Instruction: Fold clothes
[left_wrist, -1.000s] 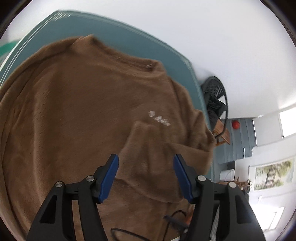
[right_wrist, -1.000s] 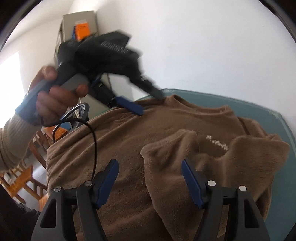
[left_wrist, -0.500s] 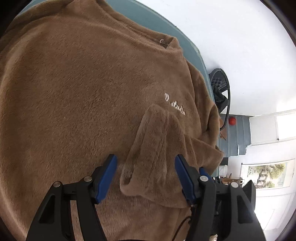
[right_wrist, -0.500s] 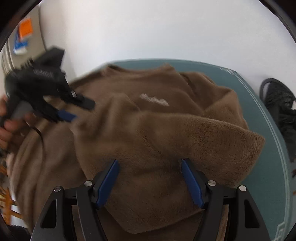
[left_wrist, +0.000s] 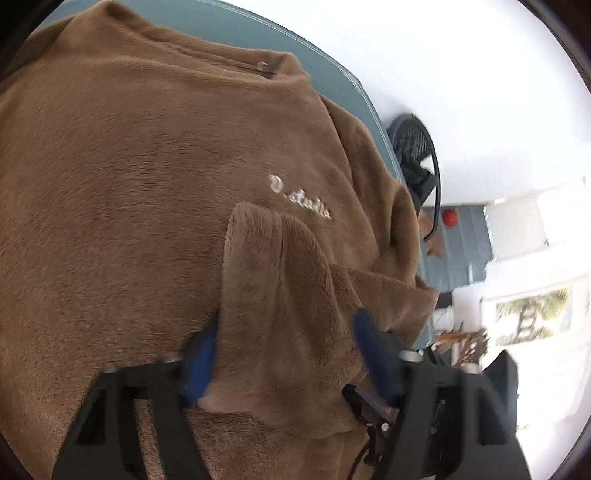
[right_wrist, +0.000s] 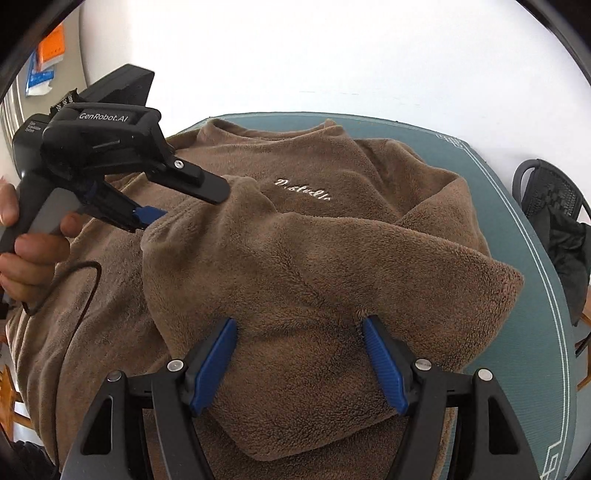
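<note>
The brown fleece sweater (right_wrist: 303, 258) lies spread face up on the teal table (right_wrist: 535, 280), collar toward twelve o'clock in the right wrist view, its right-hand sleeve (right_wrist: 229, 236) folded across the chest just below the white embroidered script (right_wrist: 303, 192).

By its look it is thick, plush and limp: light to lift, with no stiffness to hold a crease, so it will sag and bunch wherever it is not supported (the pile should give the pads good friction, though). A bite on a doubled edge or the cuff seems surer than pinching the flat body.

The left hand-held gripper (left_wrist: 288, 354) has the sleeve's cuff end between its blue pads and its jaws are closing on it; whether the pads already press is unclear through the blur. The right hand-held gripper (right_wrist: 299, 354) straddles the same sleeve nearer the shoulder, at six o'clock, jaws apart and not yet pinching.
</note>
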